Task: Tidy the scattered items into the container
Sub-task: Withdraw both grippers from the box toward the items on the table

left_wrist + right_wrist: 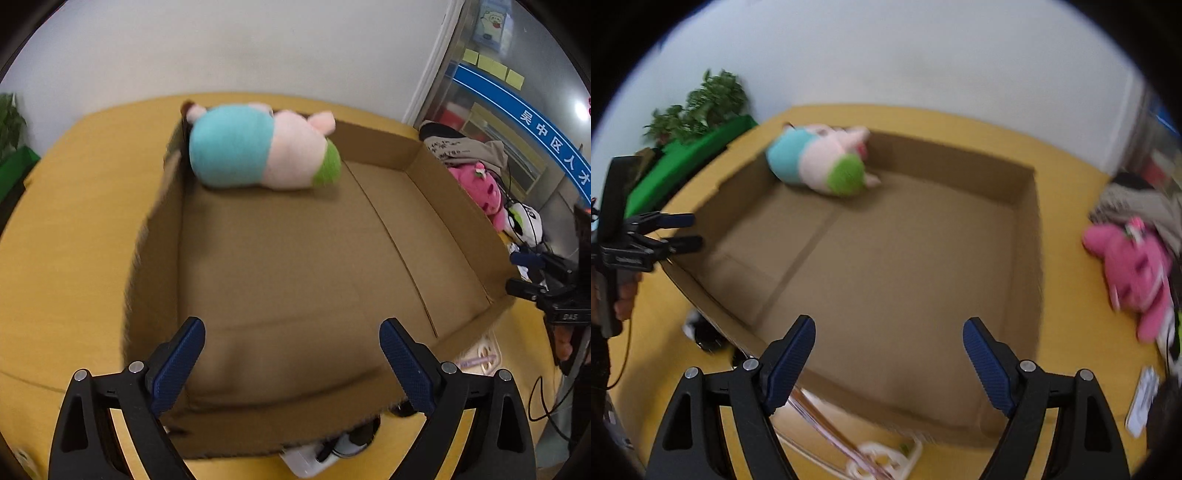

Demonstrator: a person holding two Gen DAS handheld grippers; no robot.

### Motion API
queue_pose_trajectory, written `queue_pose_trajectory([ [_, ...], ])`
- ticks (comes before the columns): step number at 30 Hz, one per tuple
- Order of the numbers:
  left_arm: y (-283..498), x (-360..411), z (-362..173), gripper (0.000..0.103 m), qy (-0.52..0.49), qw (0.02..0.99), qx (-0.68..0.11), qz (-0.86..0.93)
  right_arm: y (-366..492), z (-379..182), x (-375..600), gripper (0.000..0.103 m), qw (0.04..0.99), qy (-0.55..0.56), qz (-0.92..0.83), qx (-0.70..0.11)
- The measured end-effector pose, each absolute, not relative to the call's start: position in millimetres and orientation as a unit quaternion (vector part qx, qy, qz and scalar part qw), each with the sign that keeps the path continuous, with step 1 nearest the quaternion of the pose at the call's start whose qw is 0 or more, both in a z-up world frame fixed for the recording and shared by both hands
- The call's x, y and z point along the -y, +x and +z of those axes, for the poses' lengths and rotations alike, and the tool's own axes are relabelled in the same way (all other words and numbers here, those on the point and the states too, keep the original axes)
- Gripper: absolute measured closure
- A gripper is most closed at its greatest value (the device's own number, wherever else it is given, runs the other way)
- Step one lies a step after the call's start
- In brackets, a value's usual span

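An open cardboard box [461, 206] [1030, 236] stands on the yellow table. A teal, pink and green plush toy [258, 147] [820, 162] lies in its far left corner. My left gripper [291, 365] is open and empty over the box's near wall; it also shows at the left of the right wrist view [683, 232]. My right gripper [888, 358] is open and empty over the box's near edge. A pink plush toy [480, 184] [1134, 273] lies on the table right of the box.
A white and black plush [524, 221] and a grey cloth [469, 147] [1137, 206] lie by the pink toy. A clear plastic package [875, 458] and a white item [314, 458] lie before the box. A green bin with a plant [690, 162] stands at far left.
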State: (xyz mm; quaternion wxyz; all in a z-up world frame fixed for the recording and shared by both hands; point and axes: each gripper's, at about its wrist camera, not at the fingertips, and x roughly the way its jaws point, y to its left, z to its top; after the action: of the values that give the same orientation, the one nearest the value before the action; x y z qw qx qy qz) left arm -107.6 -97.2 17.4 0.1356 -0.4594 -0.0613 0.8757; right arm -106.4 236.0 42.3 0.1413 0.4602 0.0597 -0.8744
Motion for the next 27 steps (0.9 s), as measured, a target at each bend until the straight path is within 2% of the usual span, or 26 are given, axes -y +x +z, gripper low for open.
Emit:
queue_pose_trajectory([
  [2,-101,95,6,0.011,-0.475,0.128,0.063,0.868,-101,28,-245,0.02,0.139,0.475,-0.868,-0.046],
  [6,-85,89,2,0.015,-0.479,0.127,0.062,0.867,-99,18,-264,0.021,0.141,0.475,-0.868,0.006],
  [14,-71,84,7,0.015,-0.473,0.103,0.062,0.873,-84,16,-268,0.021,0.124,0.461,-0.879,-0.011],
  [18,-54,80,31,0.015,-0.424,0.086,0.058,0.899,-73,31,-261,0.02,0.117,0.436,-0.892,-0.012],
  [22,-18,57,62,0.0,-0.356,0.09,0.044,0.929,-47,58,-245,0.02,0.113,0.384,-0.916,-0.024],
  [27,2,20,77,0.0,-0.319,0.088,-0.006,0.944,-24,72,-227,0.02,0.114,0.358,-0.927,0.0],
])
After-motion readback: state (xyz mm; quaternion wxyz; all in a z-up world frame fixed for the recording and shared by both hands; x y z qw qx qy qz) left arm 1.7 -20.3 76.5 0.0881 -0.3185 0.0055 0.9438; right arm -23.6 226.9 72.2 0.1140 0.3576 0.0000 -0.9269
